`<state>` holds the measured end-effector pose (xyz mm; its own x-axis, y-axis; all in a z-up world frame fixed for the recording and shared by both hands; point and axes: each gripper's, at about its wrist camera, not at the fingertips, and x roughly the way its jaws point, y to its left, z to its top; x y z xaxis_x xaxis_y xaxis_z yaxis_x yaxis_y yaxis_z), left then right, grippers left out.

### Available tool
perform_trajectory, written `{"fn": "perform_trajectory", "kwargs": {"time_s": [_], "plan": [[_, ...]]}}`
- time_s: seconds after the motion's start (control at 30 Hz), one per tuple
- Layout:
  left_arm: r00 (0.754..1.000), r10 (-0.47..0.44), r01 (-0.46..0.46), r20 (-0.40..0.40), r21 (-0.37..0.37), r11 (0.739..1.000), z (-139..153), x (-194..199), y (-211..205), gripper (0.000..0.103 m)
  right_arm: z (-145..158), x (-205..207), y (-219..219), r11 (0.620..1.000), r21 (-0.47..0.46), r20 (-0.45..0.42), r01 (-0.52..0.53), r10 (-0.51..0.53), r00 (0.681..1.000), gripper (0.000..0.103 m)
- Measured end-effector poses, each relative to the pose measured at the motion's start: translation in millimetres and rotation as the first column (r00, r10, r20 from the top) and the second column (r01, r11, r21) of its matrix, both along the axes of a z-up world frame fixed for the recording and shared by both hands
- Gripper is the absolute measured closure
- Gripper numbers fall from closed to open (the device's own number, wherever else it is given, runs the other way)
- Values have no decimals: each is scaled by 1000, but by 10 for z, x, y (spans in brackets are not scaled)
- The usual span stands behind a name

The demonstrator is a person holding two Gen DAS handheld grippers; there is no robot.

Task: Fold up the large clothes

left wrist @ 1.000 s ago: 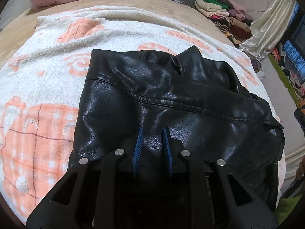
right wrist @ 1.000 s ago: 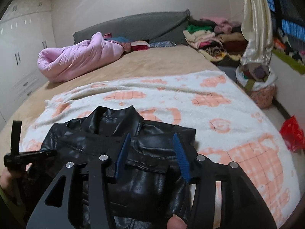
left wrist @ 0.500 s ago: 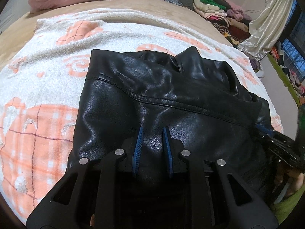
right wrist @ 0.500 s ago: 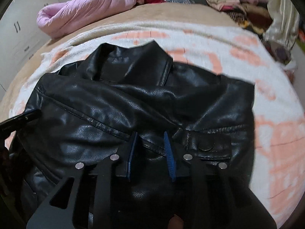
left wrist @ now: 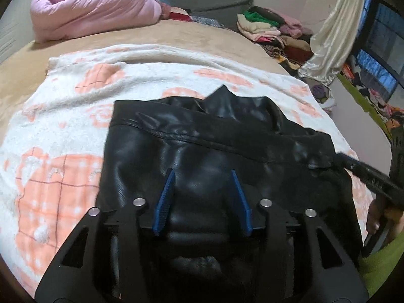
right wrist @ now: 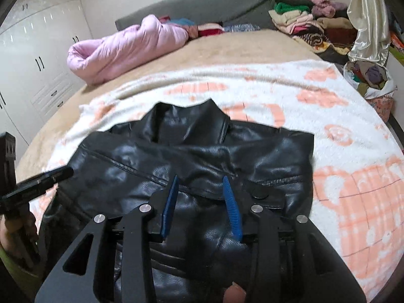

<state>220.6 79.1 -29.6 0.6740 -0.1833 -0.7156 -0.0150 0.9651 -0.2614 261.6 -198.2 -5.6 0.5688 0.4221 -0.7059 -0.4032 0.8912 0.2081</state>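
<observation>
A black leather jacket (left wrist: 227,139) lies collar-up on a white and orange blanket (left wrist: 63,126), its body folded towards me. My left gripper (left wrist: 202,176) hovers over the jacket's near left part. Its blue pads are spreading and nothing is pinched between them. The right gripper (right wrist: 200,180) hangs over the near right part of the jacket (right wrist: 202,151), beside a snap button. Those jaws are widening too, with leather under them and none clamped. Each gripper shows in the other's view: the right one (left wrist: 343,157) at the jacket's right edge, the left one (right wrist: 65,171) at its left edge.
The blanket (right wrist: 353,176) covers a tan bed. A rolled pink quilt (right wrist: 121,48) lies at the head end, and a pile of folded clothes (right wrist: 315,20) sits far right. A bag of clothes (right wrist: 371,75) and a pale curtain (left wrist: 335,38) stand beyond the bed's right side. White wardrobes (right wrist: 38,50) line the left wall.
The left pads, nearly together on the leather before, have spread apart and the gripper has drawn back and up. The right gripper dropped close to the jacket and narrowed, then widened again.
</observation>
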Motion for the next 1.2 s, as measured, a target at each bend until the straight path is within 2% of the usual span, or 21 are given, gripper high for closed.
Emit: {"fn": "perform_trajectory", "kwargs": {"time_s": [0.1,0.2,0.27,0.33,0.4,0.5,0.6,0.77,0.87,1.03,1.13,1.2], "plan": [[999,-35,34,-23,-21,999,-23,-46,-113,61,69,-122,57,1000,-6,31,-26,26,999,65],[996,-76,75,-57,-8,997,-126,-82,-269,61,110,-228,129,998,-19,49,-54,55,997,65],[990,-97,97,-107,-5,995,-257,-73,-364,61,128,-304,214,996,-34,61,-78,80,995,65],[984,-112,120,-137,50,992,-388,-83,-450,61,127,-370,261,995,-40,63,-92,95,994,65],[985,-114,124,-131,69,990,-416,-96,-475,60,100,-414,332,993,-49,59,-109,112,992,64],[985,-106,114,-132,48,992,-416,-76,-454,59,16,-486,419,989,-86,47,-124,128,991,62],[986,-110,116,-128,41,992,-413,-91,-434,59,-100,-488,454,986,-143,29,-90,95,995,61],[986,-111,117,-121,43,992,-403,-111,-438,59,-370,-422,406,979,-196,-72,-52,38,997,62],[986,-115,121,-121,47,992,-394,-117,-450,59,-560,-394,393,979,-198,-123,-47,23,992,63],[986,-115,122,-123,46,992,-368,-128,-454,57,-546,-423,378,984,-172,-101,-40,22,995,62],[985,-121,127,-122,44,991,-343,-136,-466,55,-450,-494,340,990,-137,-64,-46,38,997,54],[985,-122,129,-122,47,991,-337,-146,-475,54,-354,-566,328,991,-121,-39,-52,47,998,41]]}}
